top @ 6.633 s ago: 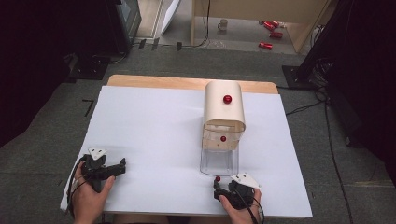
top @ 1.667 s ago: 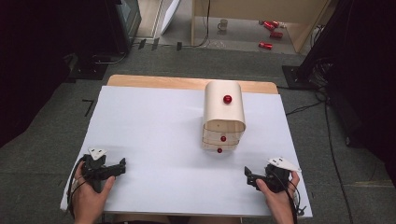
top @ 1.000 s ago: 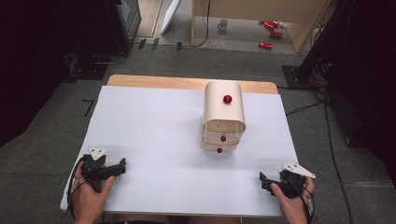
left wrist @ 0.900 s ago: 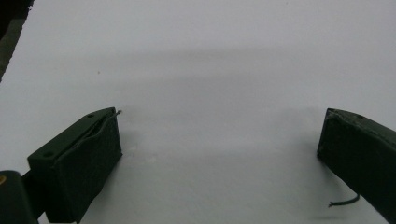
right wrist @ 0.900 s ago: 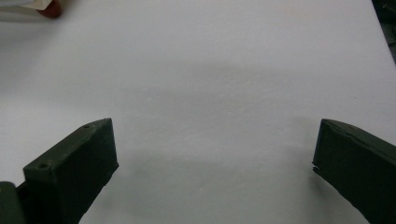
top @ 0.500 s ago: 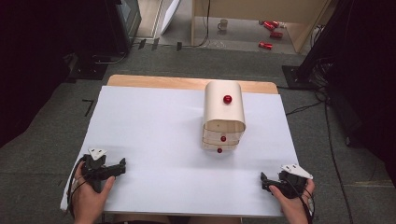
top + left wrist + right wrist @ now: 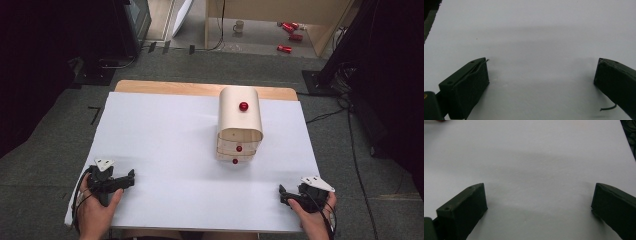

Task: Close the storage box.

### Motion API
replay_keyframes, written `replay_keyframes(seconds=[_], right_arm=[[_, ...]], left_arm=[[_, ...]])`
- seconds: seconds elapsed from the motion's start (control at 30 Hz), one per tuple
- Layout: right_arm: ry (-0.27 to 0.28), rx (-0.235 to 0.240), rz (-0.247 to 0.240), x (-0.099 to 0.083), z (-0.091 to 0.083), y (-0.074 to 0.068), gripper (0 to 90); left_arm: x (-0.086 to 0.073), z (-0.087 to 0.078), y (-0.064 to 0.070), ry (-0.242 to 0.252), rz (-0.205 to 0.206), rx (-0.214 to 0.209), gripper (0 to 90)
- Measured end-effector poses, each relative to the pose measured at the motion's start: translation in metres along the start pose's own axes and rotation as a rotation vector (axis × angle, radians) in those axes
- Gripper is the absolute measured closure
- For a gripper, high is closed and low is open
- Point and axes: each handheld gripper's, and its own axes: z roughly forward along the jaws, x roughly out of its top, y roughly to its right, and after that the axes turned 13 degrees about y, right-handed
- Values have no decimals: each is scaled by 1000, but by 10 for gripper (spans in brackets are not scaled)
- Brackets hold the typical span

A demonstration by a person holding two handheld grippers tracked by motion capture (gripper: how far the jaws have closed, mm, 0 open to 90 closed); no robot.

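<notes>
A small wooden drawer chest (image 7: 240, 122) with a rounded top stands on the white bench (image 7: 170, 145), toward the far right part of it. It carries a red knob (image 7: 243, 106) on its top and two more red knobs (image 7: 239, 148) on the drawer fronts facing the person; both drawers sit pushed in. No brand, label or writing can be read on the chest or anywhere on the bench. The left claw (image 7: 131, 178) rests near the front edge of the bench, well to the left of the chest and nearer the person, held in the person's left hand (image 7: 95, 210). The right claw (image 7: 283, 195) rests near the front edge too, to the right of the chest and well apart from it, held in the right hand (image 7: 312, 220). In the left gripper view the left claw (image 7: 541, 82) stands released, its two black jaws wide apart over bare white surface with nothing between them. In the right gripper view the right claw (image 7: 539, 202) is likewise released, jaws spread wide and grasping nothing.
</notes>
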Motion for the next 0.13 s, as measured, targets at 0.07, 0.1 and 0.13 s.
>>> replay_keyframes(seconds=[0.07,0.1,0.13], right_arm=[[0,0,2,0,0,0,0],[0,0,2,0,0,0,0],[0,0,2,0,0,0,0]], left_arm=[[0,0,0,0,0,0,0],[0,0,0,0,0,0,0],[0,0,0,0,0,0,0]])
